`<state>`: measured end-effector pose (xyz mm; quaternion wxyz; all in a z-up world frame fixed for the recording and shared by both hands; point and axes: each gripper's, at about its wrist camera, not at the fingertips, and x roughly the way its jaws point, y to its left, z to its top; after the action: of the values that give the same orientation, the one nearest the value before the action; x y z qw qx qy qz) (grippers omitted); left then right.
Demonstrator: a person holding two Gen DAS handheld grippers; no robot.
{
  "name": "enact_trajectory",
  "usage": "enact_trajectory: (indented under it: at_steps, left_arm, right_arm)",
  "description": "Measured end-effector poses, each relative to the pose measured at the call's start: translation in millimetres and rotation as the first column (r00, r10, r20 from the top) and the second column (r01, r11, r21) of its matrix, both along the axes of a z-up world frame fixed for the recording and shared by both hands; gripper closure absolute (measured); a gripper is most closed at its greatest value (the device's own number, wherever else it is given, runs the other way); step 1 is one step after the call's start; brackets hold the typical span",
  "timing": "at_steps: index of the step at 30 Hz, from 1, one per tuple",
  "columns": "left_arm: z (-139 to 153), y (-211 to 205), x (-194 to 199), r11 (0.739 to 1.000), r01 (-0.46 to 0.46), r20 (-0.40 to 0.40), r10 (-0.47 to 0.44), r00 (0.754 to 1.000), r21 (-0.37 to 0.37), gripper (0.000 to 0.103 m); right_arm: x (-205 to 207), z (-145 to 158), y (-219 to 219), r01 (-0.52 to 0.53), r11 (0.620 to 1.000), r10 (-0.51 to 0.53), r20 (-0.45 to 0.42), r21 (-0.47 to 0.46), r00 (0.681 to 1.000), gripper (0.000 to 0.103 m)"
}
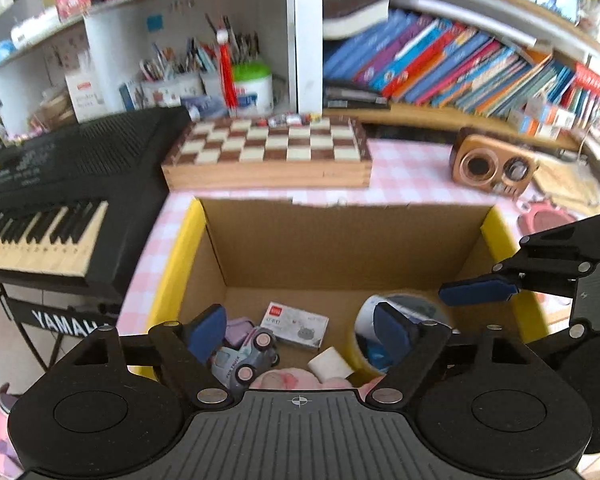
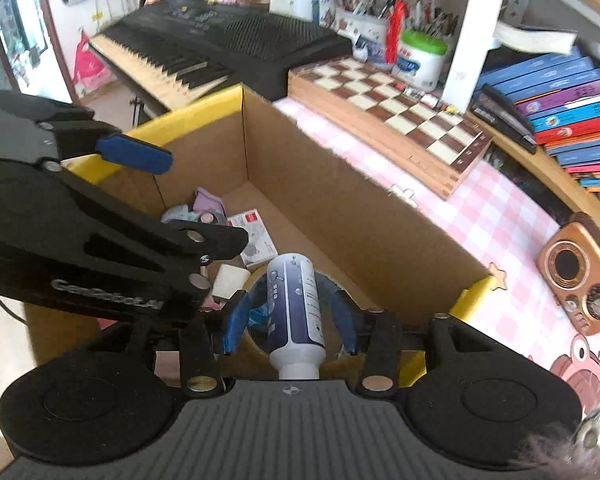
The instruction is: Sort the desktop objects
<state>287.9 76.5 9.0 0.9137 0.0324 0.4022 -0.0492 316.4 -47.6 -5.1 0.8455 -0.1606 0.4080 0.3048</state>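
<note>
Between the right tongs (image 2: 290,322), a bottle (image 2: 296,312) over the box (image 2: 340,184)

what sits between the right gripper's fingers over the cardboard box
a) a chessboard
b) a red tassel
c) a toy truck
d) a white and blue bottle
d: in the right wrist view a white and blue bottle lies between the right gripper fingers, above the cardboard box.

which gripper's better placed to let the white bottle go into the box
Right. The right gripper has the white bottle between its pads, above the cardboard box. The left gripper stands open and empty over the toys.
</note>
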Motion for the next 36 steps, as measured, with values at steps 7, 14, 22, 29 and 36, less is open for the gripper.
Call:
enact_trajectory:
  at_steps: [7, 14, 22, 29, 36]
  left_arm:
    - [31.5, -1.3, -40.0, 1.000, 0.016, 0.127, -0.014, 0.992, -0.016, 0.019]
    - [59.5, -1.2, -94.6, 0.999, 0.014, 0.266, -0.005, 0.964, -0.031, 0.012]
    - [68.2, -2.0, -152.9, 0.998, 0.009, 0.337, 0.013, 0.941, -0.063, 0.005]
    - [61.4, -5.1, -199.1, 0.998, 0.002, 0.355, 0.022, 0.935, -0.065, 0.002]
    - [48.3, -11.8, -232.0, 0.995, -0.001, 0.343, 0.036, 0.939, -0.100, 0.001]
  right_arm:
    - [-39.3, 30.6, -16.9, 0.065, 0.996, -0.071, 0.112, 0.061, 0.991, 0.057]
    - [-90.6, 58.6, -46.9, 0.175, 0.969, -0.212, 0.231, 0.172, 0.949, 0.053]
    - [-163.0, 74.9, -78.1, 0.312, 0.914, -0.388, 0.327, 0.261, 0.862, 0.047]
    - [-217.7, 71.8, -100.9, 0.419, 0.853, -0.510, 0.331, 0.309, 0.794, 0.046]
    - [-262.9, 60.7, -113.3, 0.496, 0.804, -0.590, 0.327, 0.328, 0.738, 0.040]
